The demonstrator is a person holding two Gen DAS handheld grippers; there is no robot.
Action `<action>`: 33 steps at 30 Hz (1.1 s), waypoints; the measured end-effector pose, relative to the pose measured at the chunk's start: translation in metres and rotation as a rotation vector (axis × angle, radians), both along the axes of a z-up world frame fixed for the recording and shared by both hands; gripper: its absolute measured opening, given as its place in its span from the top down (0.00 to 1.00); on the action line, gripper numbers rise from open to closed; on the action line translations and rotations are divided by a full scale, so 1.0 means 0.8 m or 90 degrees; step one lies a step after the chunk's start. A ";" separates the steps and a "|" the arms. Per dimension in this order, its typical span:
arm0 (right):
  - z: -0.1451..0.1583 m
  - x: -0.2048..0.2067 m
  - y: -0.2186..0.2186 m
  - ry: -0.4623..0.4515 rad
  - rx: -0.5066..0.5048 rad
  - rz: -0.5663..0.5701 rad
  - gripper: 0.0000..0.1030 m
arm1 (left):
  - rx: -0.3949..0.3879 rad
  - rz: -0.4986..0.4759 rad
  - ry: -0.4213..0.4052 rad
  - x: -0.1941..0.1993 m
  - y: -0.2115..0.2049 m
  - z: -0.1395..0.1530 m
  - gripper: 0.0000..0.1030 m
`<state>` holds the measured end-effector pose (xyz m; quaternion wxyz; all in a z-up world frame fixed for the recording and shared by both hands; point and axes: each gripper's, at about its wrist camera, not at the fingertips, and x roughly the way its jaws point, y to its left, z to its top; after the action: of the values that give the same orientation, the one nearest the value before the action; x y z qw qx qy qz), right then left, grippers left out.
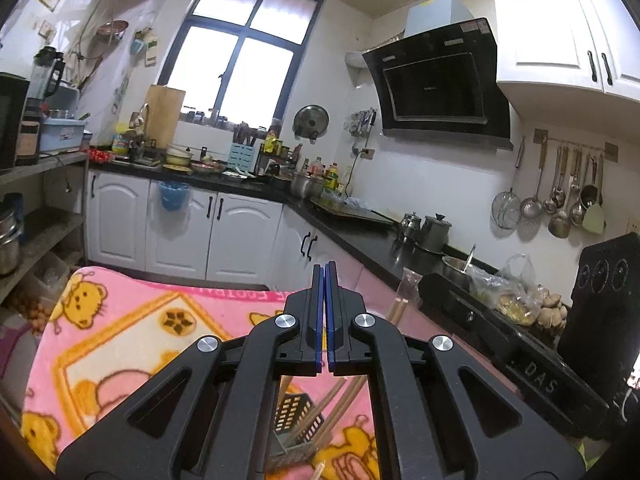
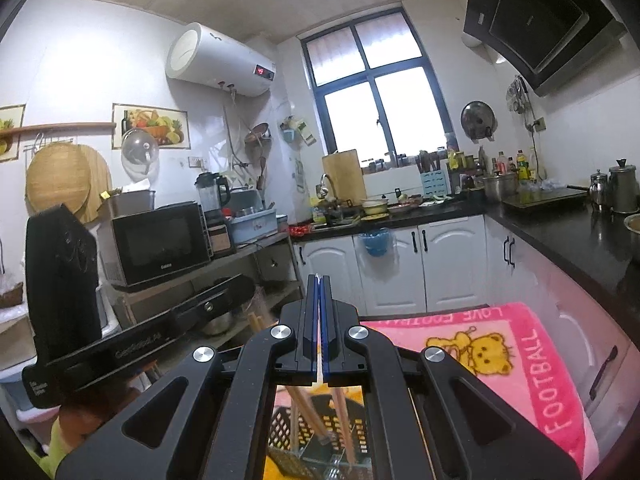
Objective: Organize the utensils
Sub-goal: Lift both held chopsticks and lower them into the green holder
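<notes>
My left gripper (image 1: pixel 324 266) is shut with nothing between its blue pads, held above a pink bear-print blanket (image 1: pixel 120 320). Below its linkage I see a black perforated utensil basket (image 1: pixel 296 416) holding wooden chopsticks (image 1: pixel 340 404). The right gripper's body (image 1: pixel 532 356) crosses on the right, with chopstick ends (image 1: pixel 398 308) showing by it. My right gripper (image 2: pixel 319 278) is shut too, empty, above the same basket (image 2: pixel 320 428) with chopsticks (image 2: pixel 308 412) standing in it. The left gripper's body (image 2: pixel 132 340) lies to its left.
The pink blanket (image 2: pixel 500 360) covers the work surface. A black kitchen counter (image 1: pixel 360 236) with pots, bottles and a bagged pile of food runs along the right. Ladles hang on the wall (image 1: pixel 560 196). A shelf holds a microwave (image 2: pixel 160 240).
</notes>
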<state>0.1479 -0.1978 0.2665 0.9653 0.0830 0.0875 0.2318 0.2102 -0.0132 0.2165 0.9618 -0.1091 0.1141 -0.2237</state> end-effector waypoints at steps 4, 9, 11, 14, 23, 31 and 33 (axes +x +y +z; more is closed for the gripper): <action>0.000 0.015 0.001 -0.001 0.002 -0.002 0.99 | -0.005 0.002 0.000 0.007 0.004 -0.003 1.00; -0.010 0.032 0.003 0.000 0.005 -0.001 0.99 | -0.011 0.013 -0.002 0.011 0.008 -0.019 1.00; -0.017 0.037 0.006 0.002 -0.003 -0.001 0.99 | -0.016 0.014 0.004 0.013 0.010 -0.030 1.00; -0.027 0.044 0.014 -0.001 -0.023 0.013 0.99 | -0.033 0.011 0.018 0.017 0.015 -0.047 1.00; -0.063 0.052 0.026 0.012 -0.044 -0.001 0.99 | -0.076 -0.004 0.080 0.033 0.023 -0.101 1.00; -0.093 0.054 0.017 0.048 -0.022 -0.009 0.99 | -0.063 0.013 0.106 0.036 0.029 -0.119 1.00; -0.101 0.054 0.015 0.060 -0.012 -0.008 0.99 | -0.063 0.016 0.115 0.034 0.031 -0.125 1.00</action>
<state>0.1915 -0.1858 0.1861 0.9623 0.0851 0.1344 0.2208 0.2377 0.0120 0.1166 0.9438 -0.1773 0.1880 -0.2061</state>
